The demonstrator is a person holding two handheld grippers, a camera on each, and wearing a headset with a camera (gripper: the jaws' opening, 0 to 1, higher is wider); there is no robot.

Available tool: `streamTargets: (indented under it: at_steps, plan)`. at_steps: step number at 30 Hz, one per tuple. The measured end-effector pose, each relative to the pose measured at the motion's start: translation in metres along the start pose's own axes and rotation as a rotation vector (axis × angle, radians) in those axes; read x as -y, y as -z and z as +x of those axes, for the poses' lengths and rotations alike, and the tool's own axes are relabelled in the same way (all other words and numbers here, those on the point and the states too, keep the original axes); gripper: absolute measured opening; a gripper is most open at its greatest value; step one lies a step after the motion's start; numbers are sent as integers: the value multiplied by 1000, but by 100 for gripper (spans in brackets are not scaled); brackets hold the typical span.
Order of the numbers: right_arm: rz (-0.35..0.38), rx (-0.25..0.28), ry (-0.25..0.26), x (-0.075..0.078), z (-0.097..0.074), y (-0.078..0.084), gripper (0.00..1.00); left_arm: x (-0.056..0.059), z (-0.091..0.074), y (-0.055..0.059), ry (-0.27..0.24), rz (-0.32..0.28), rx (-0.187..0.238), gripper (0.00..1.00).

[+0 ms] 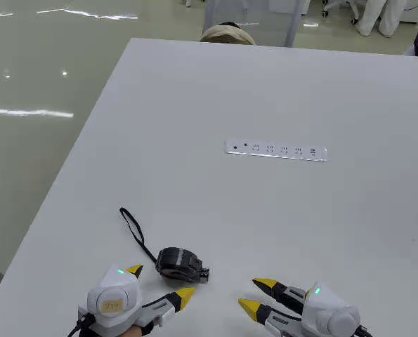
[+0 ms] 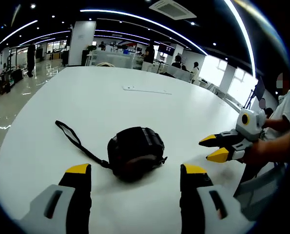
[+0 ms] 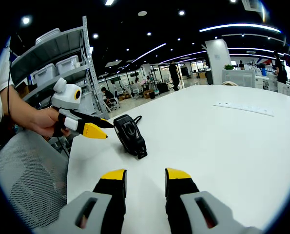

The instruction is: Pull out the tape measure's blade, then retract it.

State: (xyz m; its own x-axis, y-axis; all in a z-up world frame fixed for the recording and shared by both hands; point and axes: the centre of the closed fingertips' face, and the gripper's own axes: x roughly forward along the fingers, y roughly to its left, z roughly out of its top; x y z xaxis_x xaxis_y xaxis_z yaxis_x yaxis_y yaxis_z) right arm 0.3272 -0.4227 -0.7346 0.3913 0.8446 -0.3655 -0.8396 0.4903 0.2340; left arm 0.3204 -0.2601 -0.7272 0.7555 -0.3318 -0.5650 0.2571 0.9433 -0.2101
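- We count one tape measure on the table, just beside the left gripper.
- Two grippers: left wide, right gripper narrower, both empty.
- One power strip, well apart.

Black round tape measure and black strap ahead of the white, yellow-tipped left gripper; plain white table.

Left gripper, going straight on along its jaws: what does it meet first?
The tape measure: it lies straight ahead of the left gripper, centred between its open jaws and not yet touched. Nothing seems to stand between them, though depth is hard to judge.
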Motion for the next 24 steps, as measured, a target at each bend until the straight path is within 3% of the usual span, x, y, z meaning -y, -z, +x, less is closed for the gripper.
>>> streamTargets:
  at_steps: [10, 18, 24]
  plan:
    - [-33, -19, 15, -2, -11, -2, 33, 0, -11, -2, 51, 47, -1, 73]
    - [-19, -19, 36, -1, -24, 1, 35, 2, -23, 3, 82, 115, -13, 73]
    - [-16, -24, 47, -5, -31, 3, 37, 4, -33, 4, 105, 123, -10, 74]
